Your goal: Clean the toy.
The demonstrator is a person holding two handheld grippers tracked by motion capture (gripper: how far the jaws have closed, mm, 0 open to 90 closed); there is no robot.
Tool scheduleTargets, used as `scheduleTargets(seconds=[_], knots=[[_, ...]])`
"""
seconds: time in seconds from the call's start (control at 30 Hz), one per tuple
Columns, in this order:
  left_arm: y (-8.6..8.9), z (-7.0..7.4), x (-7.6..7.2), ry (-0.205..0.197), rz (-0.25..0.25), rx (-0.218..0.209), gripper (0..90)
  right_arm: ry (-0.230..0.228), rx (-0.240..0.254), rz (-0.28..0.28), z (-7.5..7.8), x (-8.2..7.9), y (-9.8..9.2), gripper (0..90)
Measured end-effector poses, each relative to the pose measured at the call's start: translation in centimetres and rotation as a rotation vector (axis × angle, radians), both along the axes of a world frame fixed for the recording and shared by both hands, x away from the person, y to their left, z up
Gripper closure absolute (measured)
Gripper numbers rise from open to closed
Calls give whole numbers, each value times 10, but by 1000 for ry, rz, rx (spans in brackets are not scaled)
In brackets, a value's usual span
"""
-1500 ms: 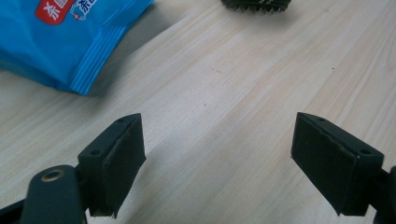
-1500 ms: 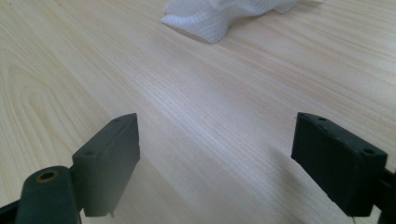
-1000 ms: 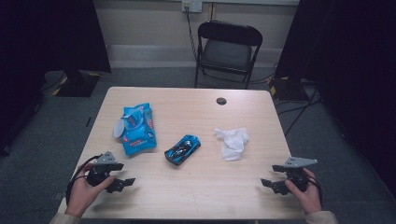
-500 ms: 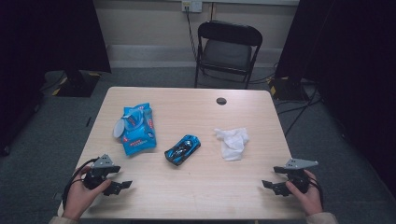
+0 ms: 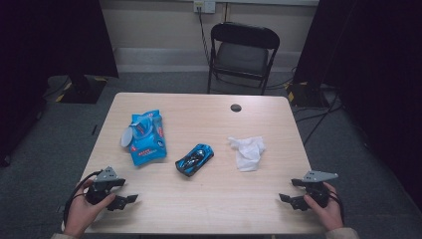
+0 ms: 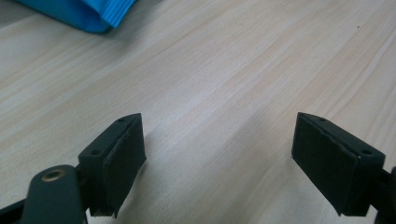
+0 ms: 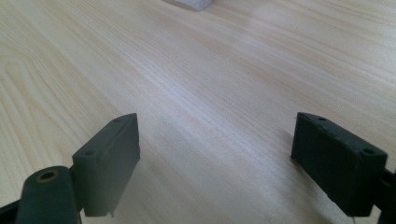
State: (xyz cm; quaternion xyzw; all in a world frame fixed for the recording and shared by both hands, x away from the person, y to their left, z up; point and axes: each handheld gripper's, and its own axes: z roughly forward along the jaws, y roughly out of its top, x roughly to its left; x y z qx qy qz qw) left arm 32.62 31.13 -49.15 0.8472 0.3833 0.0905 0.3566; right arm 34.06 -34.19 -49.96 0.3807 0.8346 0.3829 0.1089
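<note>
Here the left hand-held gripper (image 5: 125,193) gapes empty; the right hand-held gripper (image 5: 290,191) likewise.

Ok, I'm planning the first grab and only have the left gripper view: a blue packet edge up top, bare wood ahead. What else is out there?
Observer: A blue toy car lies right of the packet.
Operator: Anything beyond the car?
Observer: A crumpled white tissue, further right, not touching the car.
Operator: And the right gripper?
Observer: The right gripper is open and holds nothing, near the right front corner of the table.
</note>
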Motion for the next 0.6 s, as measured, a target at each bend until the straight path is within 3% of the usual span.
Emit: scheduleTargets(seconds=[0.6], knots=[[7, -5, -5, -41, -25, 28, 161, -42, -24, 4, -3, -2, 3, 142]])
